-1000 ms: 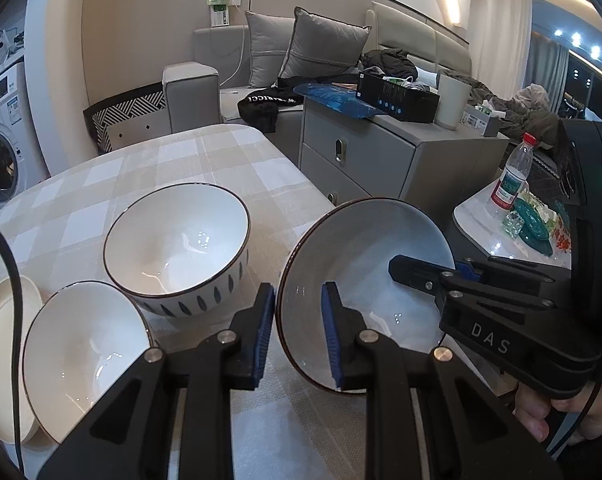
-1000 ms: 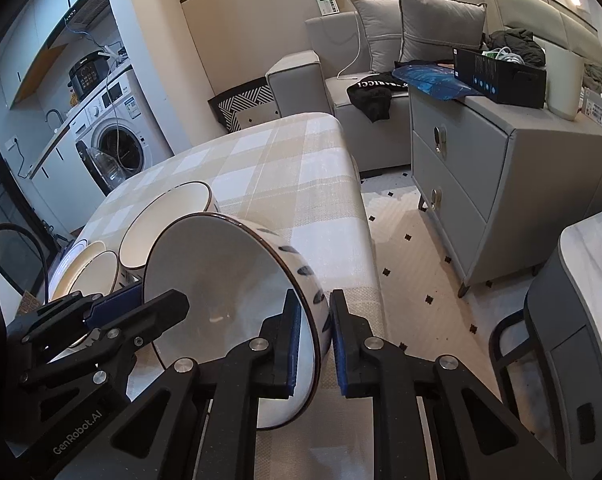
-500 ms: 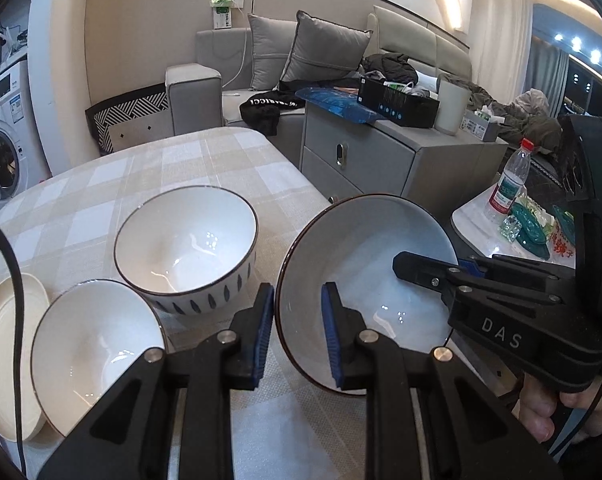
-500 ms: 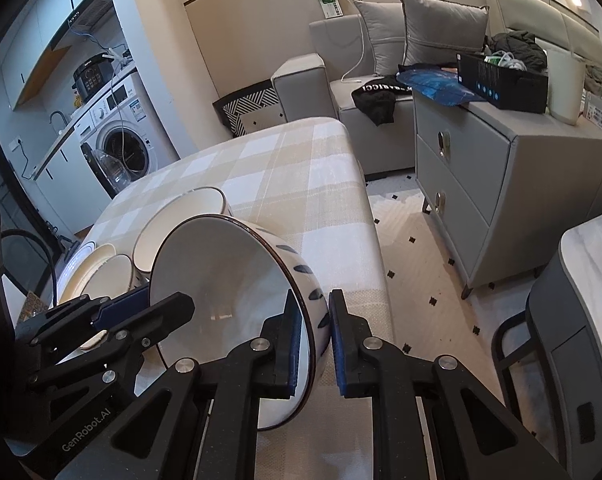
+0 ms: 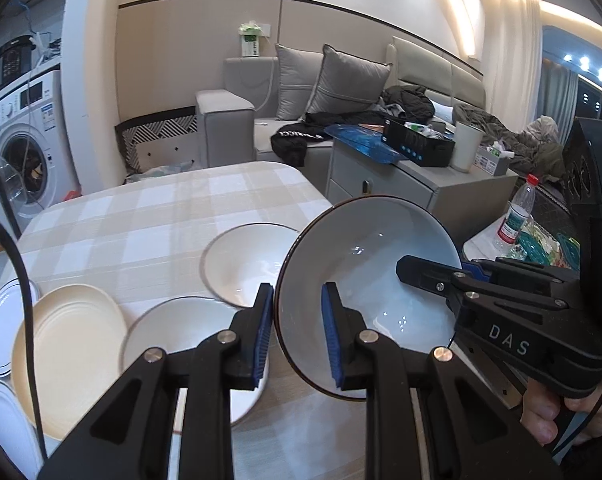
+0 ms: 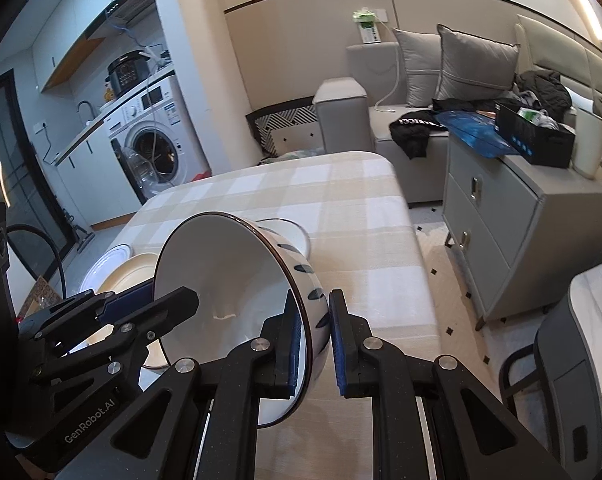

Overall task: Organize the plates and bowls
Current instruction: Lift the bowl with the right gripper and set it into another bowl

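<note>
Both grippers are holding one tilted bowl (image 5: 365, 280), empty, above the tabletop (image 5: 161, 216) nr its right edge. Left gripper (image 5: 297, 332) fingers are clamping the left rim; right gripper (image 6: 313, 336) fingers are pinching the opposite wall, nearly closed. Two empty bowls (image 5: 245, 264) and plates (image 5: 65, 348) are sitting at the front-left corner.

White letters reading "DAS" are showing on the black body of the right gripper (image 5: 397, 276) in the left wrist view. "GenRobot.AI" is showing in pale letters along the arm of the left gripper (image 6: 149, 300) in the right wrist view. White lettering is lying on the black garment (image 6: 415, 128) on the sofa, too distorted to read.
</note>
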A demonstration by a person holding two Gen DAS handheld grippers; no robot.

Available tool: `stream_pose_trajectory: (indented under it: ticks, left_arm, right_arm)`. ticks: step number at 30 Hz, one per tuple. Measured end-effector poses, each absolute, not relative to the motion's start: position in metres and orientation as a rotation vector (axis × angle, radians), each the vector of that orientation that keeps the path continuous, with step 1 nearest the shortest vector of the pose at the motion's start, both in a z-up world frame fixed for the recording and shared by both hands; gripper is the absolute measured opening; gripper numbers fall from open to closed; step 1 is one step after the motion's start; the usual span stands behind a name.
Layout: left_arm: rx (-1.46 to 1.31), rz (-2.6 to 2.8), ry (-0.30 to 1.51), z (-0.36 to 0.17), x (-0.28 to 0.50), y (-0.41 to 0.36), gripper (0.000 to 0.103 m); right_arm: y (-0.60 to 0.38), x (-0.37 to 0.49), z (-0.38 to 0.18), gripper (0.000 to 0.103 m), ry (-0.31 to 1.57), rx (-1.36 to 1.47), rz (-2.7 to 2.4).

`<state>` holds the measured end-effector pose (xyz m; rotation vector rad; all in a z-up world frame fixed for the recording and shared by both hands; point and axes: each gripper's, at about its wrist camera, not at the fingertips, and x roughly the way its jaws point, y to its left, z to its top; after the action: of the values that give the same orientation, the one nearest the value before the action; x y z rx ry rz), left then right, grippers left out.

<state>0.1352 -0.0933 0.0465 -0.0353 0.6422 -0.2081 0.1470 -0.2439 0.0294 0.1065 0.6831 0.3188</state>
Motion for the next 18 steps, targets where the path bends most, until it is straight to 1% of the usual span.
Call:
stream_pose_trajectory:
  ticks: [7, 18]
  left_arm:
    - [-0.043, -0.131, 0.641, 0.049, 0.125, -0.047, 0.022]
    - [-0.05, -0.07, 0.689, 0.03, 0.128, -0.004, 0.022]
  right_arm:
    - [-0.186, 0.143, 0.034, 0.014, 0.691, 0.079, 0.395]
    - [-0.125, 0.157, 0.017, 0.014, 0.774, 0.068, 0.439]
